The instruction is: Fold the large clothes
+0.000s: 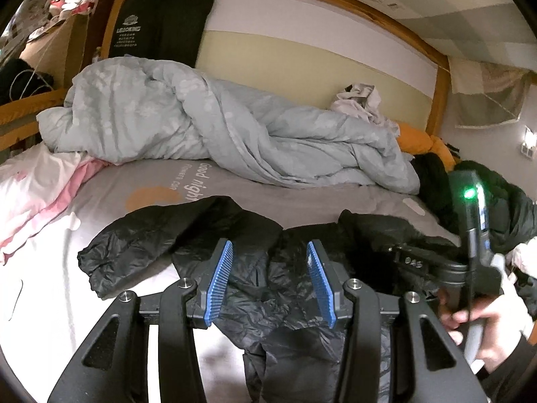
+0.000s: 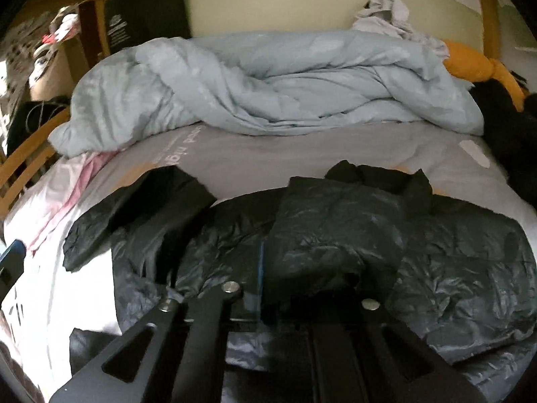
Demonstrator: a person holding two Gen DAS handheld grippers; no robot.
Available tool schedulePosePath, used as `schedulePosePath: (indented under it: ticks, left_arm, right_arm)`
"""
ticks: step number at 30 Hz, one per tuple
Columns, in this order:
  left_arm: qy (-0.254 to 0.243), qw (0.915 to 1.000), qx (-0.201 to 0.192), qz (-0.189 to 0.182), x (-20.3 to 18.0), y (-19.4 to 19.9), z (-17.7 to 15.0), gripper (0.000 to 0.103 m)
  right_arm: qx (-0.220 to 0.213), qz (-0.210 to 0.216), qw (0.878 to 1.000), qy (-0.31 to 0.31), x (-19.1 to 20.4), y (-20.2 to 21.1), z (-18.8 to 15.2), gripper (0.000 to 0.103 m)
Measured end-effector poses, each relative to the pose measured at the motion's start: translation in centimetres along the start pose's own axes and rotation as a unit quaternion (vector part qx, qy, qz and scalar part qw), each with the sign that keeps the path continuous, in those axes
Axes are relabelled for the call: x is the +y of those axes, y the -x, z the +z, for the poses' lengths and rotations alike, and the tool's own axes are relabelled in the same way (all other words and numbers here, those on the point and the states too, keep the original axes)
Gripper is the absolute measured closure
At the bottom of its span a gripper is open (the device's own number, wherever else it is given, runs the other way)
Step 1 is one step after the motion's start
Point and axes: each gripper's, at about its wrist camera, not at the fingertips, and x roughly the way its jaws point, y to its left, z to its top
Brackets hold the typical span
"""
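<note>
A black puffer jacket [image 1: 268,288] lies spread on the bed, one sleeve [image 1: 144,245] stretched out to the left. My left gripper [image 1: 270,275] is open, its blue pads apart just above the jacket's middle, holding nothing. In the right wrist view the jacket [image 2: 453,268] fills the foreground. My right gripper [image 2: 288,285] is shut on a lifted fold of the jacket [image 2: 335,231], which covers the fingers. The right gripper's body [image 1: 470,255] and the hand holding it show at the right of the left wrist view.
A crumpled light-blue duvet [image 1: 218,134] lies along the back of the bed on a grey sheet [image 1: 302,198]. A pink and white cloth [image 1: 40,194] is at the left. Orange and dark garments [image 1: 429,147] pile at the right. A wooden bed frame [image 1: 436,100] borders the wall.
</note>
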Motion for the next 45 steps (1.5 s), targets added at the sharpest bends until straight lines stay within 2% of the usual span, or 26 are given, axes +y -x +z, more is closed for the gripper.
schedulePosePath:
  ticks: [1,2,3,4,9,11,14,17,19,23,26,29,33,36,39,41,45]
  left_arm:
    - [-0.004,1.0,0.001,0.0,-0.2,-0.1,-0.1,0.057]
    - [-0.009,1.0,0.002,-0.001,-0.4,-0.1,-0.1,0.055]
    - [-0.013,0.9999,0.002,-0.002,-0.7,-0.2,-0.2,0.053]
    - [-0.017,0.9998,0.002,-0.003,-0.9,-0.3,-0.3,0.052]
    - [-0.026,0.9996,0.007,-0.007,-1.6,-0.5,-0.8,0.044]
    - [-0.023,0.9996,0.01,-0.01,-1.6,-0.6,-0.9,0.038]
    - [-0.019,0.9996,0.015,-0.011,-1.7,-0.9,-1.1,0.035]
    - [-0.022,0.9994,0.024,-0.01,-1.8,-1.4,-1.4,0.033]
    - [-0.027,0.9992,0.029,-0.006,-2.1,-1.8,-1.7,0.033]
    - [-0.04,0.9985,0.037,0.001,-2.6,-2.5,-2.2,0.033]
    - [-0.039,0.9984,0.039,-0.011,-2.8,-2.8,-2.6,0.032]
    - [-0.048,0.9978,0.045,-0.004,-3.2,-3.2,-2.9,0.032]
    - [-0.07,0.9961,0.052,0.012,-3.7,-3.8,-3.2,0.032]
    - [-0.062,0.9967,0.052,0.001,-3.4,-3.5,-2.9,0.032]
    - [-0.059,0.9976,0.036,0.004,-2.6,-2.6,-1.8,0.032]
    - [-0.049,0.9984,0.026,0.011,-1.4,-2.0,-1.0,0.031]
    - [-0.003,0.999,0.042,-0.013,2.1,-2.7,0.7,0.03]
  right_arm:
    - [-0.007,-0.002,1.0,0.002,-0.3,0.8,0.0,0.065]
    - [-0.017,-0.002,1.0,0.003,-0.7,1.8,0.0,0.057]
    - [-0.025,-0.001,1.0,0.002,-1.0,2.6,0.2,0.042]
    - [-0.036,-0.002,0.999,0.002,-1.5,3.7,0.3,0.037]
    - [-0.053,-0.014,0.998,-0.004,-5.1,7.7,0.8,0.035]
    - [-0.053,-0.036,0.998,-0.013,-7.3,8.7,0.8,0.032]
    - [-0.041,-0.093,0.994,-0.026,-11.6,9.4,0.3,0.03]
    - [-0.002,-0.155,0.987,-0.032,-15.9,8.8,-1.0,0.03]
    - [0.048,-0.158,0.986,-0.035,-18.8,7.6,-2.5,0.03]
    - [0.094,-0.176,0.979,-0.042,-22.4,5.8,-5.3,0.03]
    - [0.126,-0.174,0.975,-0.064,-24.7,4.2,-7.0,0.03]
    - [0.157,-0.174,0.97,-0.07,-25.7,2.7,-8.1,0.03]
    - [0.171,-0.18,0.967,-0.056,-25.8,1.9,-8.3,0.03]
    - [0.146,-0.176,0.972,-0.048,-25.4,3.0,-7.8,0.03]
    - [0.077,-0.145,0.985,-0.058,-24.5,6.7,-7.1,0.03]
    - [0.042,-0.136,0.988,-0.061,-24.3,8.6,-6.7,0.03]
    - [-0.022,-0.167,0.985,-0.049,-24.5,12.7,-7.0,0.03]
